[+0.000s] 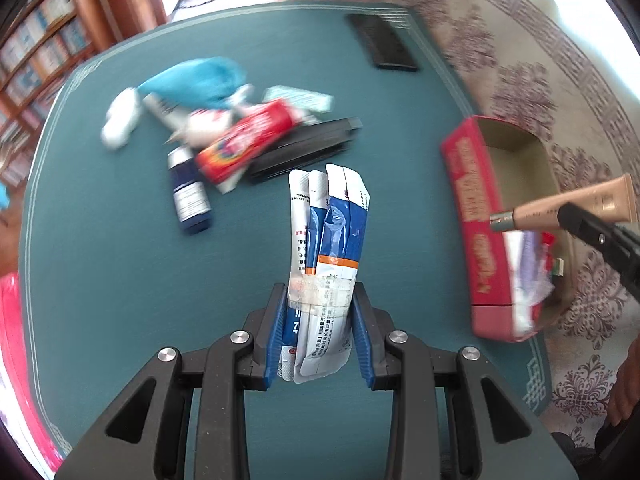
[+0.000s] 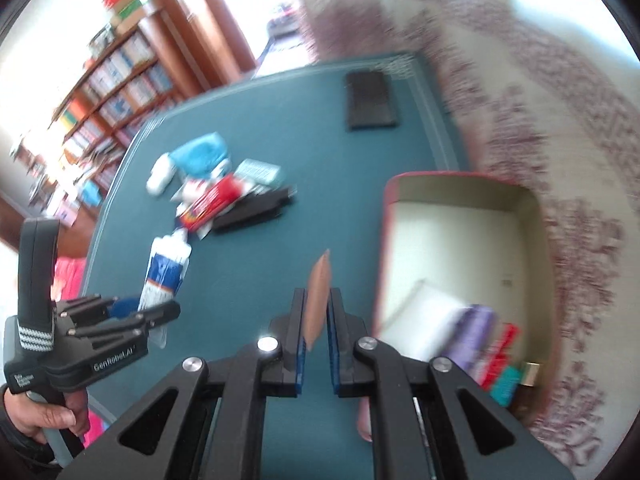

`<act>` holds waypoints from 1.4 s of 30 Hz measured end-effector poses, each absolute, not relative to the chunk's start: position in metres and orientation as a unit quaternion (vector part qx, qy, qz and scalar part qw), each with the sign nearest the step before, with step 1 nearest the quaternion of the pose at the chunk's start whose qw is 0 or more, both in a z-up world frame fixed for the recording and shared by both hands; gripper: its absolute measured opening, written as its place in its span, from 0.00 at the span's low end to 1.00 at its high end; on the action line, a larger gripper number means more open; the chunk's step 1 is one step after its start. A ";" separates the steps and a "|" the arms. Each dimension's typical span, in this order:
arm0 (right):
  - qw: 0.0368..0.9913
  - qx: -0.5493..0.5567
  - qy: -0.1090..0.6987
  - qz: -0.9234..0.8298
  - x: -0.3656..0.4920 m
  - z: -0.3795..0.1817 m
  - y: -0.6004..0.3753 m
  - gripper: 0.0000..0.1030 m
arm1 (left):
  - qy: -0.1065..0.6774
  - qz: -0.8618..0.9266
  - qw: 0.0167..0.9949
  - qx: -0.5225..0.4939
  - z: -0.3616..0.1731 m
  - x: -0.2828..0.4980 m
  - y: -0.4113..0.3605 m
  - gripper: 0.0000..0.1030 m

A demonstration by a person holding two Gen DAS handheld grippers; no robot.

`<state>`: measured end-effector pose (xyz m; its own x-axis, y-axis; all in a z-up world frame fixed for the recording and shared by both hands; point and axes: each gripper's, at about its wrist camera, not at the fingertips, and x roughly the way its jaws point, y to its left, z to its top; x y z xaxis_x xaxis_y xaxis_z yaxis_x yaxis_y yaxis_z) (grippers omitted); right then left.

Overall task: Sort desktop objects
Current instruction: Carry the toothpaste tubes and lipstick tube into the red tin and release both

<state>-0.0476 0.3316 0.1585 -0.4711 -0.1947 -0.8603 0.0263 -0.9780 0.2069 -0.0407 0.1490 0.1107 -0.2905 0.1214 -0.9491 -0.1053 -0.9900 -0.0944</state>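
Sachet bundle: light, soft, crinkly; taped together, so moves as one; slick foil, apt to slide if pinched loosely; best taken across the taped band, as now.
Sachet position: above the teal desk, at 6 o'clock from the clutter pile, well apart from the red box at 3 o'clock.
Left gripper: narrowed onto the bundle, blue pads pressing both sides near the tape; sachets stand up past the fingertips.
Left hand pose: pointing steeply down at the desk; in the right wrist view, hand wrapped round the handle at 8 o'clock.
Beige tube: light, squashy body, stiff metallic collar; smooth skin, probably slippery; flat crimped end suits the pads.
Tube position: just beside the box's near wall, over the desk, not yet inside.
Right gripper: closed tight on the tube, seen edge-on between the pads.
Right hand pose: tilted down, aimed toward the box at 2 o'clock.
Box contents: a few packets in the near corner; far part bare.
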 end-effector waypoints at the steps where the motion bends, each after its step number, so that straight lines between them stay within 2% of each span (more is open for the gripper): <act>1: 0.050 0.505 -0.087 -0.857 -0.043 0.162 0.343 0.10 | -0.002 0.804 0.078 -0.589 0.114 -0.041 0.157 0.32; 9: -0.016 0.486 -0.109 -0.867 -0.018 0.171 0.392 0.10 | 0.044 0.812 0.140 -0.565 0.137 -0.045 0.223 0.32; 17: -0.056 0.464 -0.096 -0.879 0.000 0.182 0.409 0.10 | 0.069 0.816 0.189 -0.542 0.159 -0.046 0.270 0.32; 35: -0.083 0.427 -0.067 -0.898 0.032 0.209 0.418 0.10 | 0.103 0.813 0.213 -0.532 0.172 -0.066 0.336 0.34; 36: -0.079 0.429 -0.066 -0.897 0.032 0.208 0.417 0.10 | 0.100 0.810 0.214 -0.537 0.172 -0.068 0.337 0.38; 37: -0.075 0.432 -0.067 -0.896 0.031 0.207 0.417 0.10 | 0.094 0.805 0.215 -0.544 0.171 -0.069 0.338 0.51; 39: -0.072 0.442 -0.074 -0.891 0.029 0.202 0.418 0.11 | 0.083 0.805 0.214 -0.546 0.172 -0.069 0.334 0.67; 42: -0.070 0.450 -0.083 -0.886 0.028 0.198 0.418 0.12 | 0.059 0.813 0.196 -0.544 0.175 -0.070 0.321 0.68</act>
<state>0.0284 0.4176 0.1984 -0.5844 0.0492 -0.8099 -0.1986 -0.9765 0.0841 -0.0698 0.3212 0.1749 -0.3303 0.2550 -0.9088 -0.3841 -0.9158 -0.1174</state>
